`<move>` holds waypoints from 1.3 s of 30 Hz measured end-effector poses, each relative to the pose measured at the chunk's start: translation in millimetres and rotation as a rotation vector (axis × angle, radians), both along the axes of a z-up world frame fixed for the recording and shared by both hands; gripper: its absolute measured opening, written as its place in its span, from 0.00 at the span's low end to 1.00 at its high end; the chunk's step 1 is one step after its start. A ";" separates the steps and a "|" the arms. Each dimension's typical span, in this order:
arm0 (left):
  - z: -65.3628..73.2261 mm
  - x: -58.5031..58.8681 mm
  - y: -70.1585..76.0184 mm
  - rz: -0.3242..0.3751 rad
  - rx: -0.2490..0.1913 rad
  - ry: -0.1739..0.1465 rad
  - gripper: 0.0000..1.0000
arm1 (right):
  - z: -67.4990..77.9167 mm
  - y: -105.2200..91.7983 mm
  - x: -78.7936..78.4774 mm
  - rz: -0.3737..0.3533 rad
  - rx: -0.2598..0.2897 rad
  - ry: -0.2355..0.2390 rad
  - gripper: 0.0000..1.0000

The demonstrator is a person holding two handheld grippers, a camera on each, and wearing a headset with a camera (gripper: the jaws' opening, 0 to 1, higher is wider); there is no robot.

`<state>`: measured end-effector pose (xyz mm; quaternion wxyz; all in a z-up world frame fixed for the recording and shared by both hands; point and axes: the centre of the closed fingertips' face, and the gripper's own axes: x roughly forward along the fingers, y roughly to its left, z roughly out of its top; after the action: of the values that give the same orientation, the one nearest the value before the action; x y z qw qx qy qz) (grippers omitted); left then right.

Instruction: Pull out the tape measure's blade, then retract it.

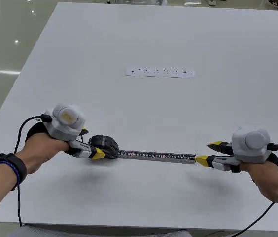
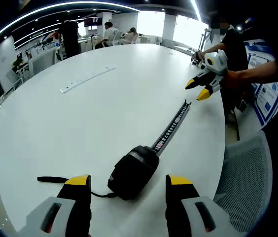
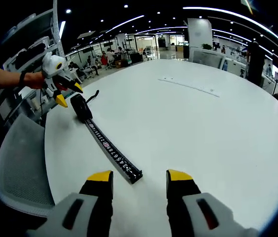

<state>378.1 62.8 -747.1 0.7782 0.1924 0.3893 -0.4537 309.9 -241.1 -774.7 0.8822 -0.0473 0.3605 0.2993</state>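
The black tape measure (image 1: 105,146) lies on the white table (image 1: 144,108) near its front edge, and its blade (image 1: 156,156) is drawn out to the right, flat on the surface. My left gripper (image 1: 90,143) is open, its jaws on either side of the case (image 2: 133,171) without closing on it. The case's black wrist loop (image 2: 55,179) trails to the left. My right gripper (image 1: 209,152) is open at the blade's far end, and the end hook (image 3: 135,175) lies loose just ahead of its jaws. The blade (image 3: 107,144) runs back to the left gripper (image 3: 62,86).
A long white power strip (image 1: 160,72) lies flat at mid-table. A grey mesh chair (image 2: 247,168) stands at the table's near edge. Several people and desks are far behind the table (image 2: 104,29). Broad bare tabletop lies beyond the blade.
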 end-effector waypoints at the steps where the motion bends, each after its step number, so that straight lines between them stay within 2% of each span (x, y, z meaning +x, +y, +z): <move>1: 2.8 -0.3 0.6 0.011 -0.012 -0.003 0.58 | 1.7 1.3 -1.3 -0.004 0.001 -0.003 0.43; 9: 21.1 -1.9 12.9 0.102 -0.080 -0.041 0.60 | 14.8 -1.6 -2.7 -0.046 0.036 -0.035 0.49; 14: 21.7 -4.5 15.8 0.114 -0.088 -0.039 0.62 | 18.9 -1.2 -4.5 -0.055 0.042 -0.041 0.52; 19: 23.5 -12.1 24.8 0.158 -0.109 -0.042 0.63 | 25.2 -2.8 -9.4 -0.079 0.049 -0.053 0.54; 26: 24.1 -16.1 31.4 0.184 -0.121 -0.046 0.65 | 27.6 -4.2 -12.5 -0.097 0.060 -0.055 0.55; 33: 22.1 -20.8 39.5 0.224 -0.141 -0.035 0.65 | 28.0 -5.8 -16.8 -0.115 0.064 -0.055 0.57; 34: 17.2 -28.2 48.1 0.244 -0.141 -0.029 0.65 | 28.3 -6.0 -23.2 -0.139 0.077 -0.057 0.57; 35: 10.8 -51.2 59.3 0.274 -0.145 -0.013 0.65 | 23.4 -4.0 -40.1 -0.204 0.112 -0.053 0.57; 36: 12.4 -55.4 63.6 0.305 -0.174 -0.017 0.66 | 20.8 -0.3 -47.7 -0.229 0.129 -0.049 0.57; 39: 15.6 -57.4 63.1 0.330 -0.214 -0.020 0.68 | 22.2 4.4 -52.2 -0.242 0.139 -0.052 0.58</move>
<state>320.7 125.9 -731.5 0.8619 0.0467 0.3572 -0.3568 257.7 -236.6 -752.5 0.9220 0.0497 0.3189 0.2137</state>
